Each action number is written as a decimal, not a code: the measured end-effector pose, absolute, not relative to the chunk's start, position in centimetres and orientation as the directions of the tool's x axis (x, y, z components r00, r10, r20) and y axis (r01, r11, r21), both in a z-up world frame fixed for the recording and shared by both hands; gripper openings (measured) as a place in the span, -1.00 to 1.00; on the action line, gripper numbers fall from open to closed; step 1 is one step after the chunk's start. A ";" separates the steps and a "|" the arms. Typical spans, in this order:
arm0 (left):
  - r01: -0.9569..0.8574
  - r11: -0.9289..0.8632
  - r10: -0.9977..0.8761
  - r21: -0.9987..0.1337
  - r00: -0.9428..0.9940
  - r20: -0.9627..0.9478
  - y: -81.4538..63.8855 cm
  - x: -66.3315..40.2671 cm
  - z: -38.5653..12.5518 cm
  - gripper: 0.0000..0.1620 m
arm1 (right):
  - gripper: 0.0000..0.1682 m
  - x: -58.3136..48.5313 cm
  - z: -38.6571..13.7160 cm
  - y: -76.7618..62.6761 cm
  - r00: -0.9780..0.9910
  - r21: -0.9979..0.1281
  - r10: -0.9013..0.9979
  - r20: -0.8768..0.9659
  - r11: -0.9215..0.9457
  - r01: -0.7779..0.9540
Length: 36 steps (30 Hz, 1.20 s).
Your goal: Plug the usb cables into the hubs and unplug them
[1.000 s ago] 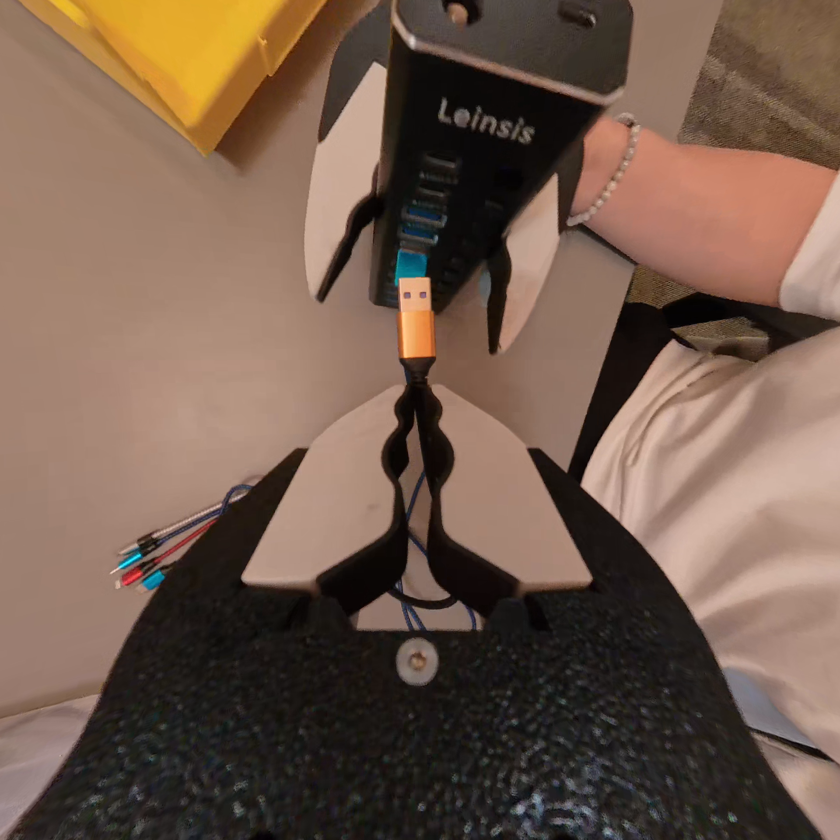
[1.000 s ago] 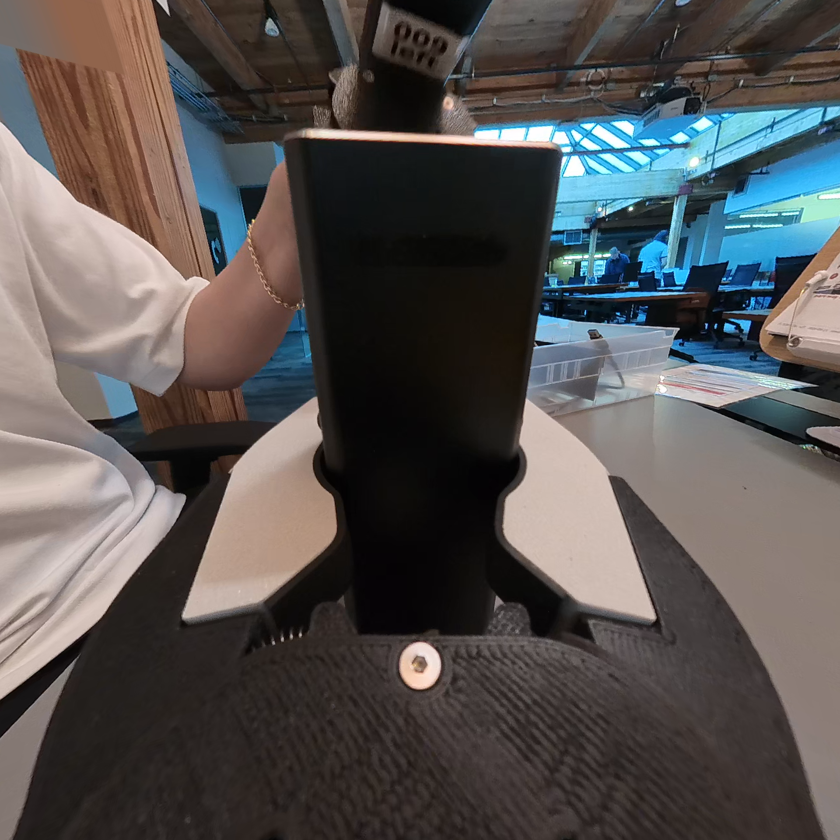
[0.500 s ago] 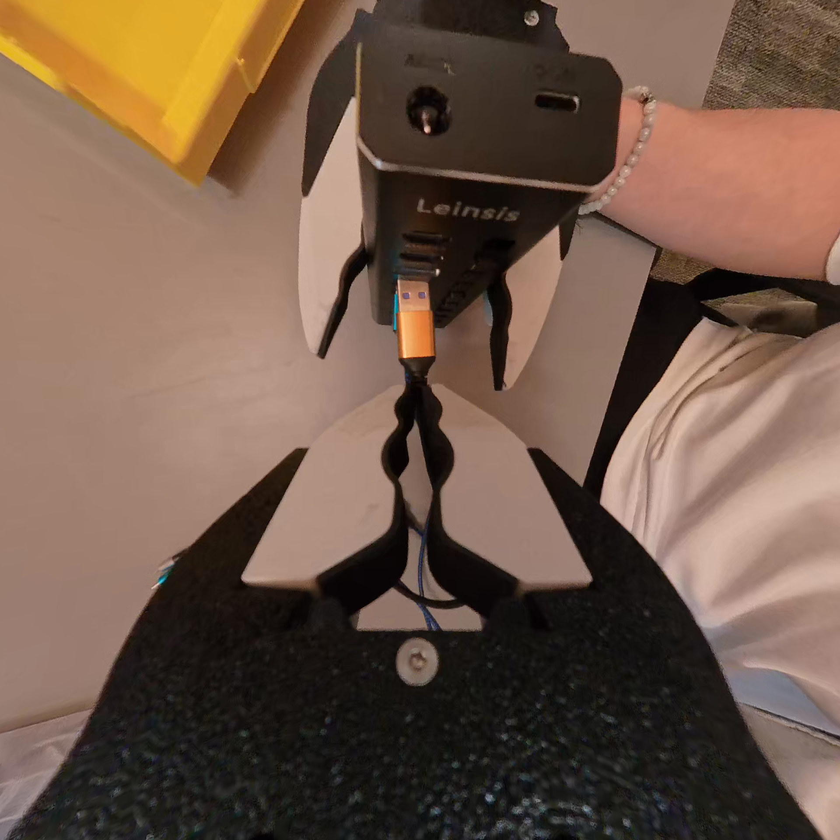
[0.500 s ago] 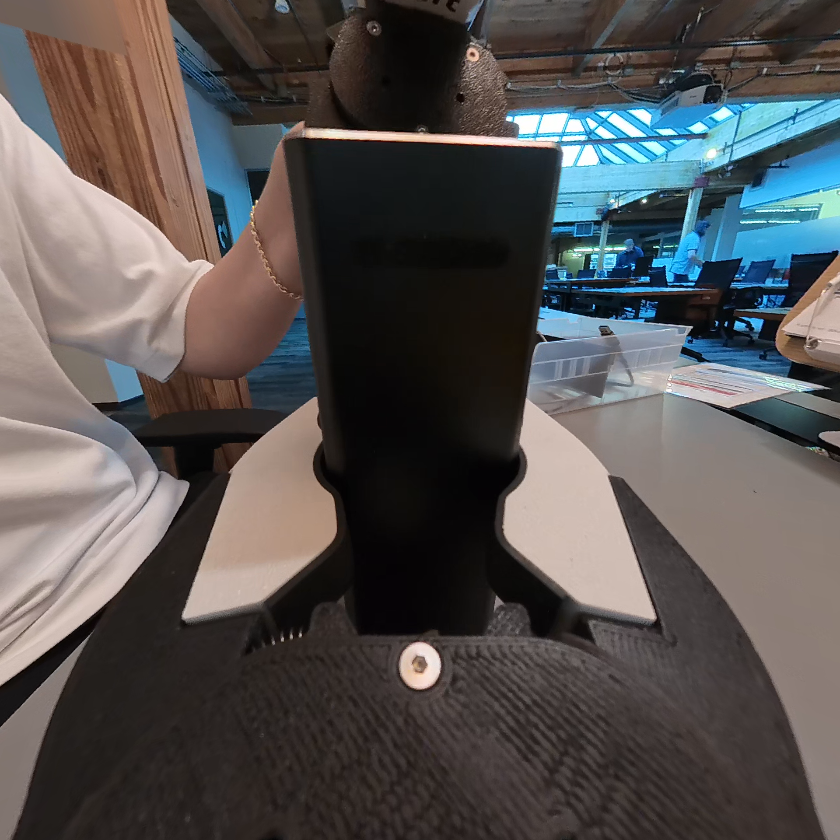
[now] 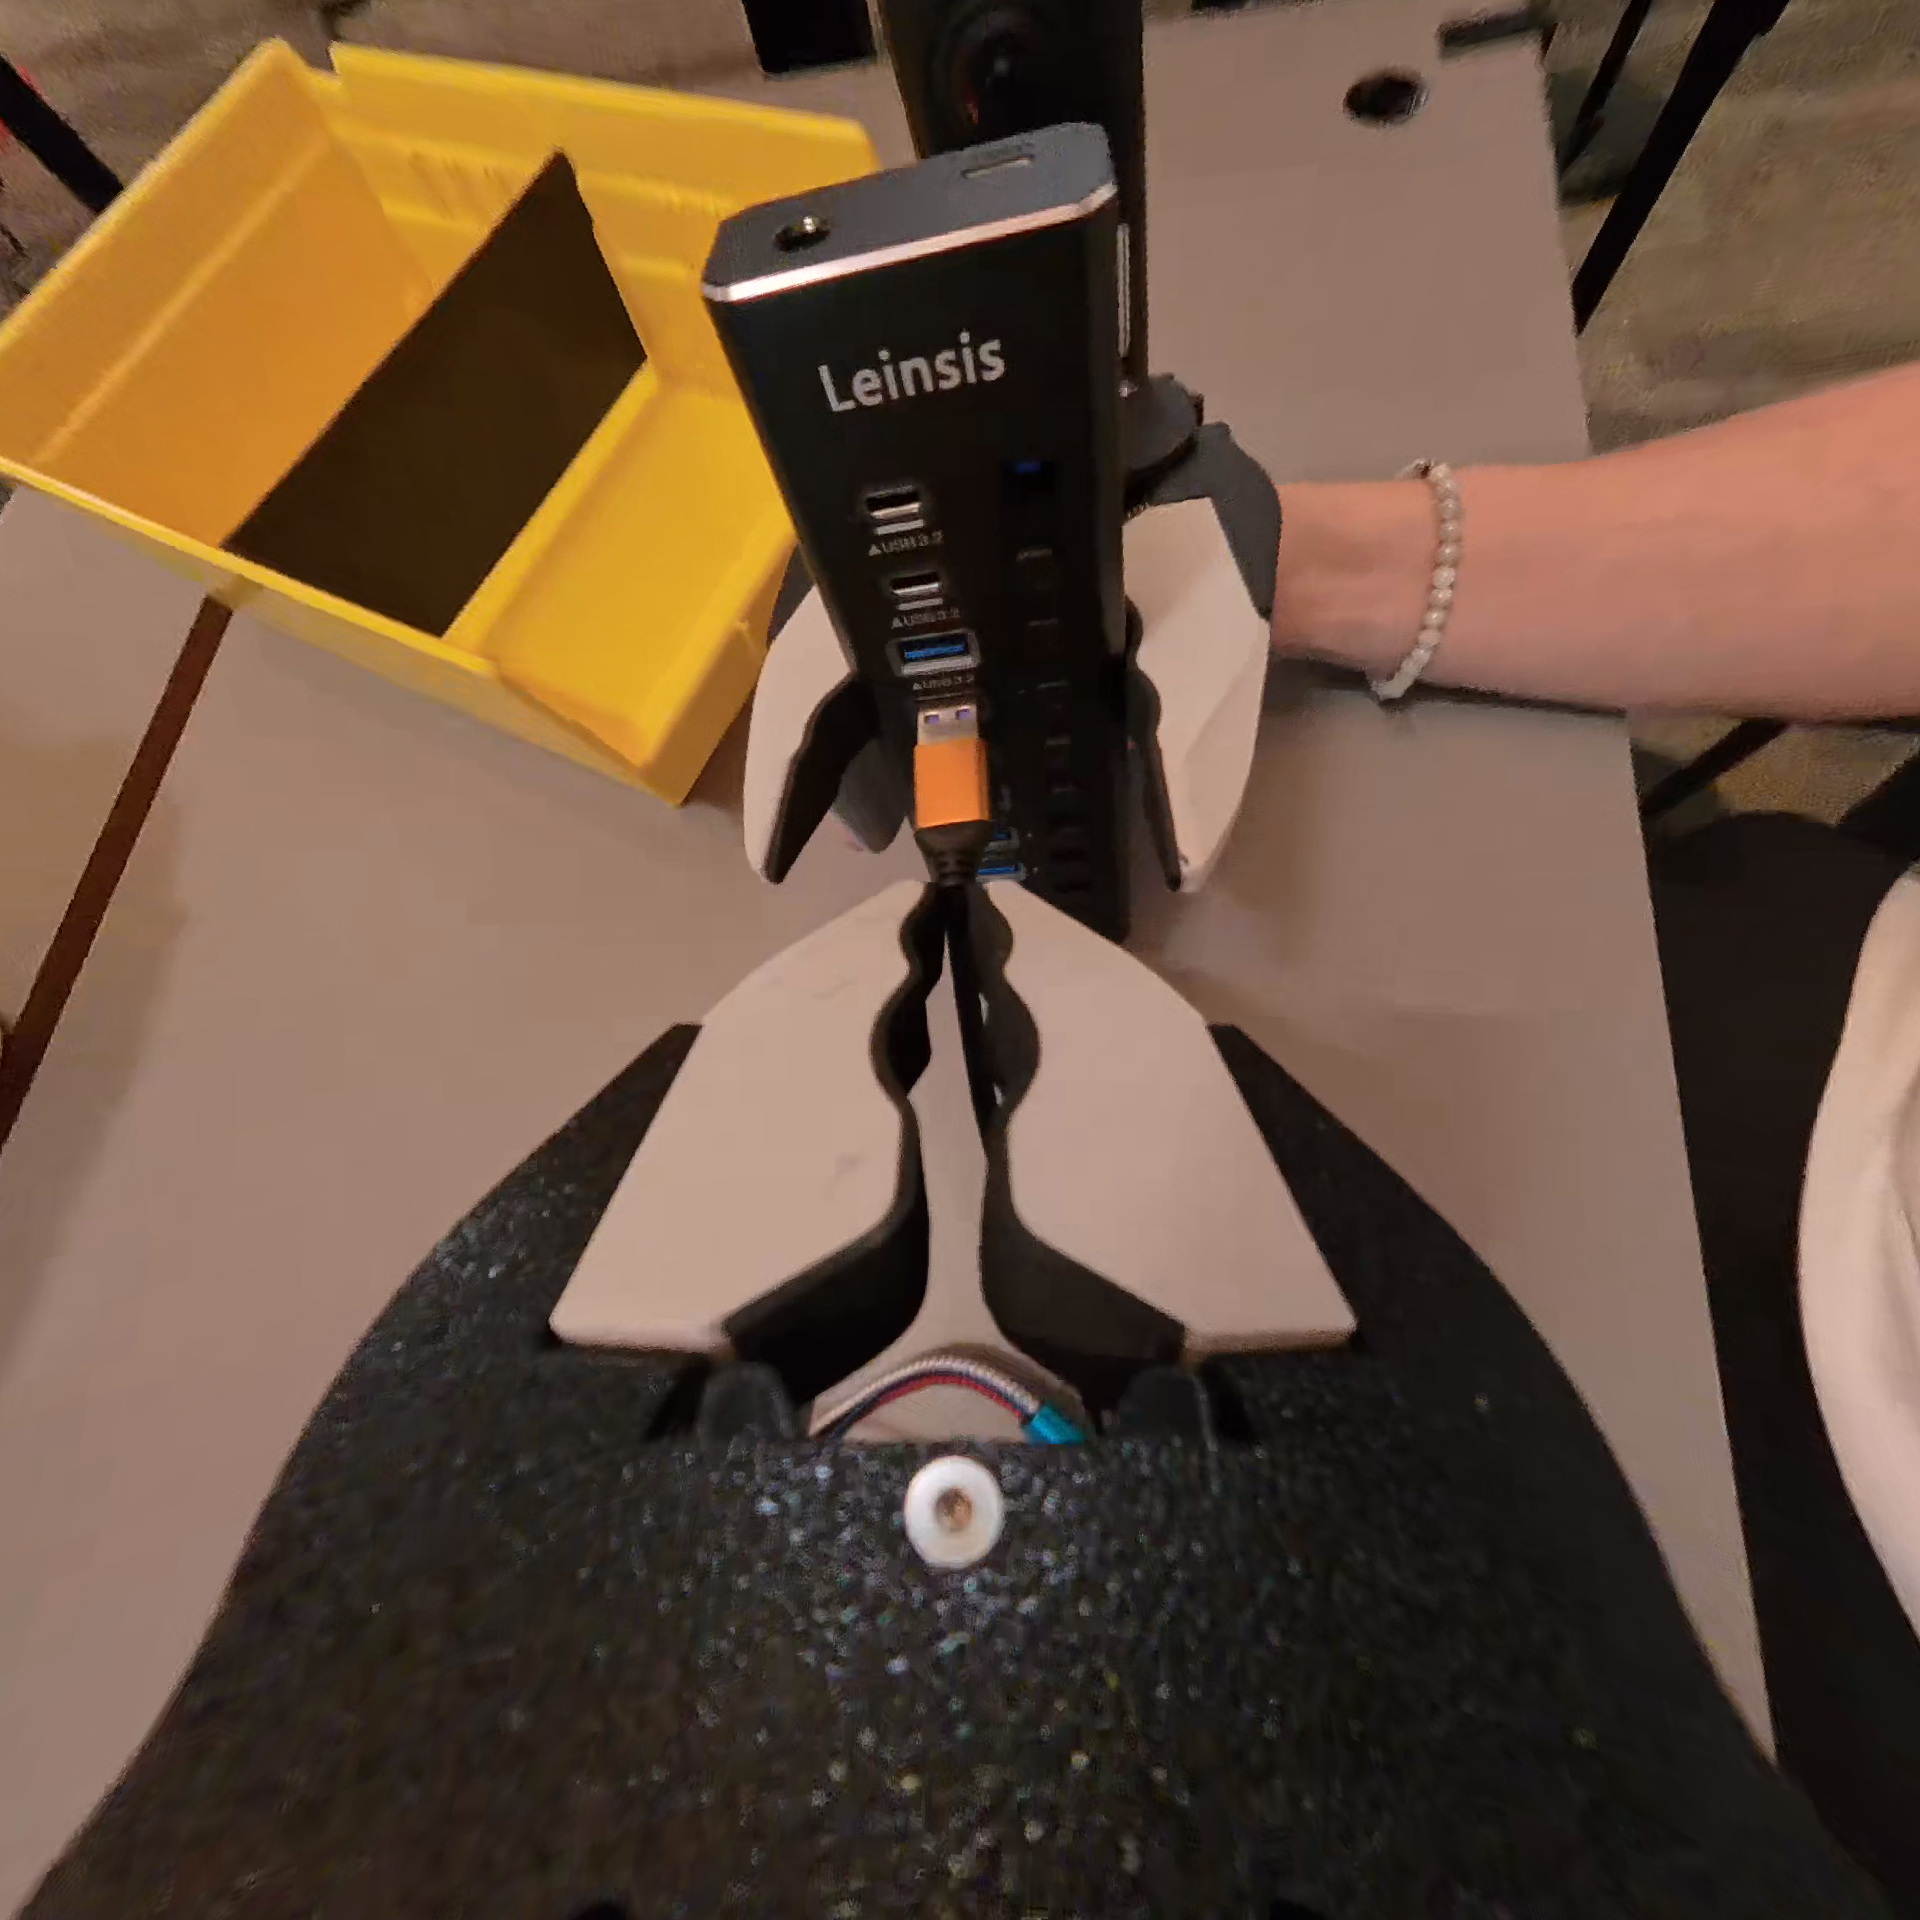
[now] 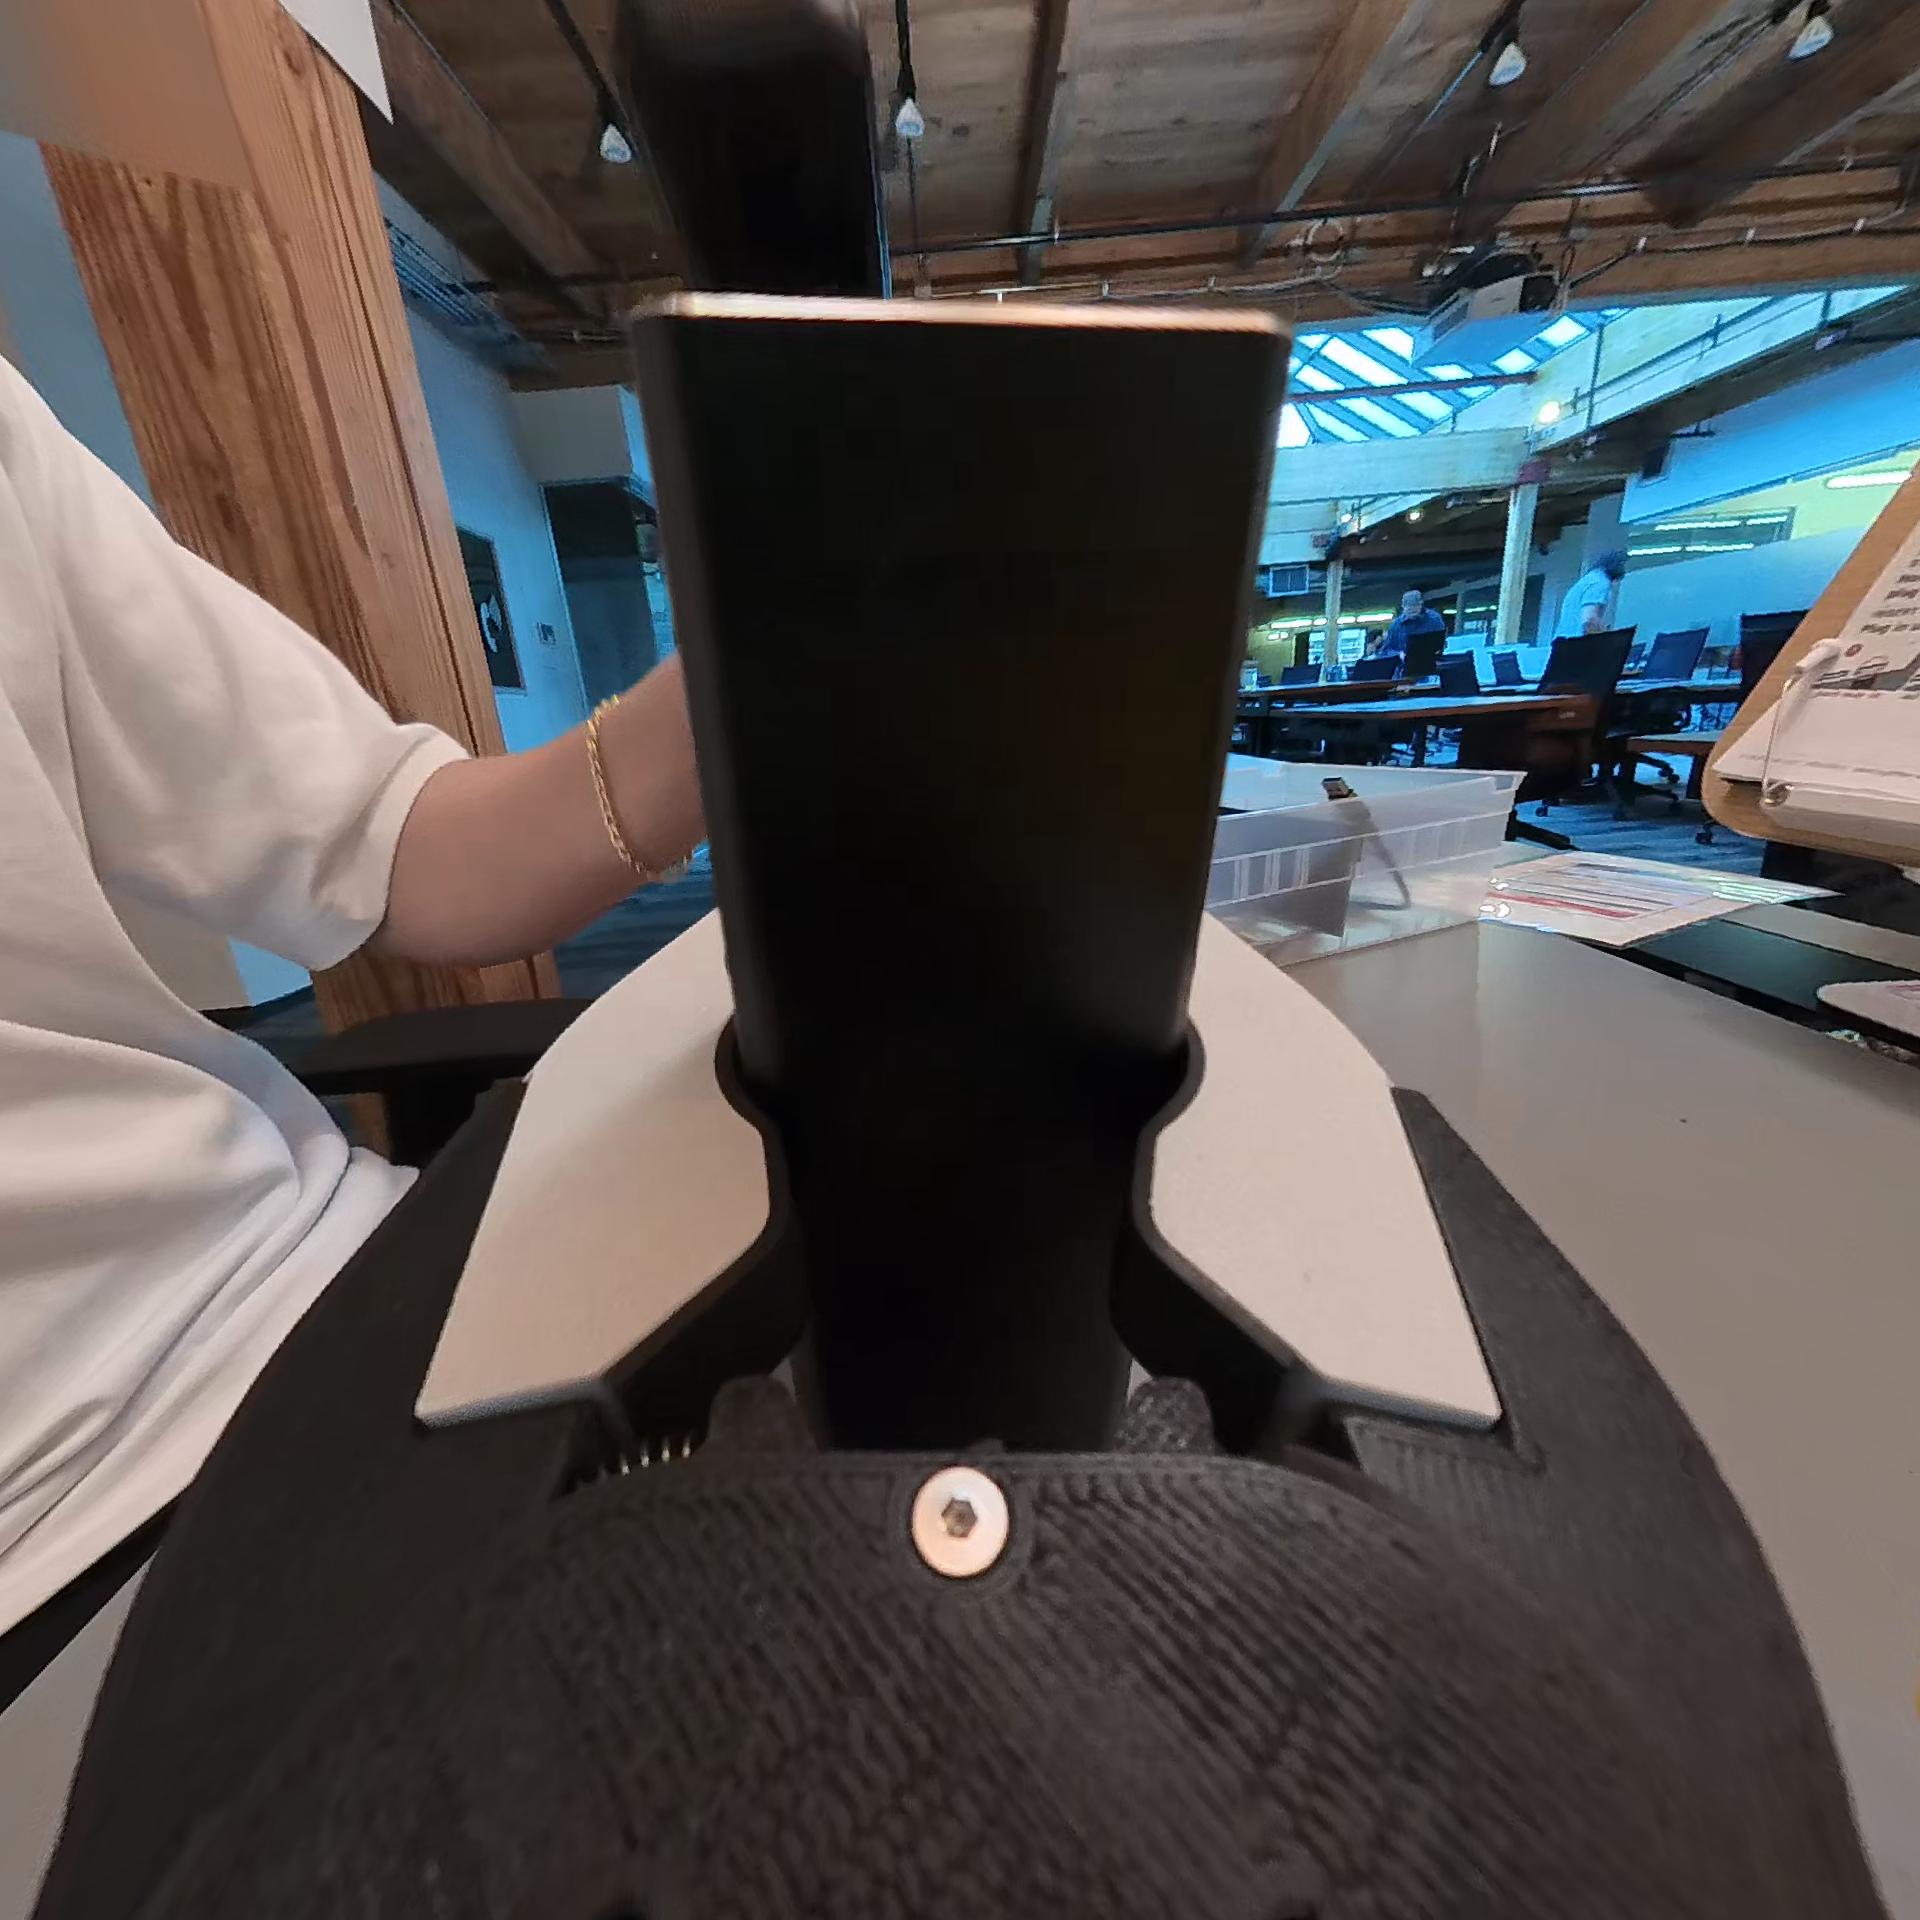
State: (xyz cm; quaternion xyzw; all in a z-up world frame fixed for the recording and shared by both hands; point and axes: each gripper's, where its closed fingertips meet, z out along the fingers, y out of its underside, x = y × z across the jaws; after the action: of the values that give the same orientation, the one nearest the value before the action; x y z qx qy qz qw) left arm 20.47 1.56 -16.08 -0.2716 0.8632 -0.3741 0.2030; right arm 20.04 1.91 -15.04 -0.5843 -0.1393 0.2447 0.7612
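Grey table (image 5: 416,1039); yellow bin (image 5: 312,343) upper left. Black hub (image 5: 966,540) upright at frame centre — clamped by right gripper (image 6: 961,1039). Left gripper (image 5: 951,914) pinches cable (image 5: 961,987); orange plug (image 5: 948,774) at a hub port — seating unclear.

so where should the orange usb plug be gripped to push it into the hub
Grip the orange sleeve rather than the cable the left hand-held gripper pinches now: the sleeve is rigid with flat sides. Come from below, along the plug's axis, facing the hub.
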 end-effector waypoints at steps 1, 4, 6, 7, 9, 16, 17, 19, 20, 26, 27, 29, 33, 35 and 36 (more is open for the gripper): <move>-0.302 0.535 -0.624 -0.789 -0.771 -0.128 1.5 20.4 -16.1 -0.94 | -0.13 20.0 -15.0 1.9 0.840 -0.958 0.538 -0.074 0.195 -0.209; -0.300 0.414 -0.635 -0.859 -0.771 -0.037 1.4 20.1 -16.1 -0.90 | -0.13 19.8 -15.2 2.0 0.837 -0.962 0.543 -0.072 0.184 -0.202; -0.291 0.366 -0.645 -0.884 -0.764 -0.015 1.4 20.1 -16.2 -0.89 | -0.13 19.8 -15.2 2.1 0.836 -0.963 0.543 -0.074 0.181 -0.202; -0.288 0.350 -0.653 -0.891 -0.757 -0.012 1.4 20.2 -16.2 -0.89 | -0.13 19.9 -15.2 2.1 0.837 -0.962 0.542 -0.075 0.181 -0.203; -0.304 0.349 -0.676 -0.886 -0.737 -0.013 1.6 20.4 -16.5 -0.80 | -0.13 19.8 -15.2 2.1 0.837 -0.964 0.542 -0.070 0.178 -0.196; -0.287 0.391 -0.676 -0.875 -0.734 -0.061 0.7 20.7 -17.3 -0.85 | -0.13 19.6 -15.4 2.3 0.842 -0.970 0.536 -0.063 0.165 -0.177; -0.283 0.386 -0.675 -0.878 -0.735 -0.060 0.7 20.7 -17.3 -0.84 | -0.13 19.7 -15.4 2.3 0.843 -0.969 0.534 -0.066 0.168 -0.182; -0.284 0.370 -0.681 -0.885 -0.731 -0.051 0.6 20.8 -17.2 -0.82 | -0.13 19.7 -15.4 2.3 0.845 -0.968 0.530 -0.066 0.171 -0.183; -0.284 0.364 -0.683 -0.887 -0.729 -0.047 0.6 20.8 -17.2 -0.82 | -0.13 19.7 -15.4 2.3 0.846 -0.969 0.530 -0.066 0.169 -0.181; -0.309 0.305 -0.706 -0.901 -0.708 0.005 0.8 21.0 -17.0 -0.77 | -0.13 19.7 -15.6 2.7 0.856 -0.974 0.512 -0.066 0.151 -0.166; -0.317 0.287 -0.707 -0.904 -0.707 0.023 0.8 21.0 -16.9 -0.80 | -0.13 19.7 -15.6 2.7 0.857 -0.975 0.511 -0.066 0.150 -0.165; -0.327 0.269 -0.708 -0.906 -0.704 0.044 0.8 21.1 -16.8 -0.83 | -0.13 19.8 -15.6 2.7 0.859 -0.975 0.507 -0.068 0.150 -0.166; -0.329 0.286 -0.718 -0.900 -0.696 0.027 0.9 21.1 -16.8 -0.83 | -0.13 19.7 -15.6 2.7 0.858 -0.975 0.509 -0.065 0.151 -0.163; -0.327 0.296 -0.721 -0.897 -0.693 0.015 1.0 21.1 -16.7 -0.83 | -0.13 19.7 -15.6 2.7 0.859 -0.975 0.507 -0.066 0.150 -0.164; -0.331 0.295 -0.722 -0.896 -0.692 0.018 1.1 21.1 -16.8 -0.83 | -0.13 19.8 -15.6 2.7 0.861 -0.974 0.504 -0.068 0.153 -0.167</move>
State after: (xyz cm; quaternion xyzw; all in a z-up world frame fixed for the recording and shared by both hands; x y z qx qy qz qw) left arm 21.08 1.07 -16.77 -0.3377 0.7795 -0.4882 0.2002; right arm 19.83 2.68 -15.59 -0.6106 -0.1380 0.2246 0.7468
